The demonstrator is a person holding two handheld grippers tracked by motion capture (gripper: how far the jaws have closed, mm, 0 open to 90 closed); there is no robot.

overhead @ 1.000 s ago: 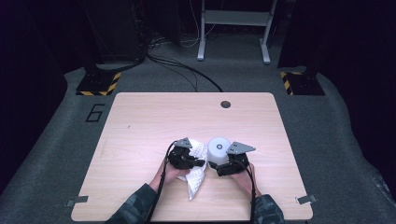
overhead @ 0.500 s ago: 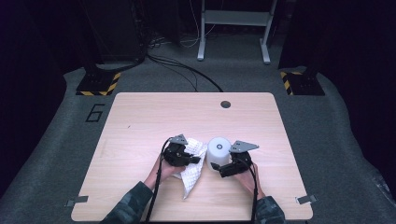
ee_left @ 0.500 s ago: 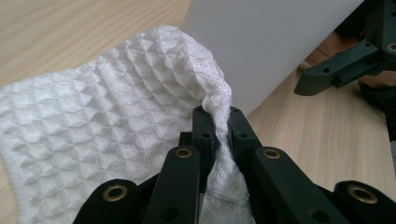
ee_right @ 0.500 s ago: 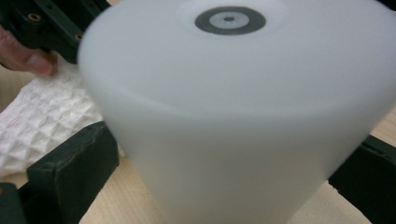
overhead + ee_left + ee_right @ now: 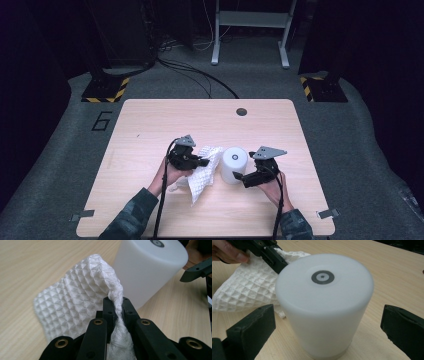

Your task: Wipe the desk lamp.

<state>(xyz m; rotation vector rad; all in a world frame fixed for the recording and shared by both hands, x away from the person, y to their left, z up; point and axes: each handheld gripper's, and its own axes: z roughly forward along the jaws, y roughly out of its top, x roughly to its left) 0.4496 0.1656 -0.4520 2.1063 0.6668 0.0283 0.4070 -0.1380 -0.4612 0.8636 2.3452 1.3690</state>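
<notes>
Two tools on worktop (image 5: 150, 125): left tool (image 5: 116, 312) pinches cloth (image 5: 75, 297), which lies against cup (image 5: 324, 307); right tool (image 5: 328, 327) spread wide w/ cup between jaws, not touching.

- Only readable mark: a large dark digit "6" (image 5: 102, 121), printed on the grey floor mat (image 5: 75, 150), just beside the far-left corner of the wooden table (image 5: 150, 120).
- White cylinder (image 5: 234, 164) on that table: round dark ring emblem on its top face, no lettering legible.
</notes>
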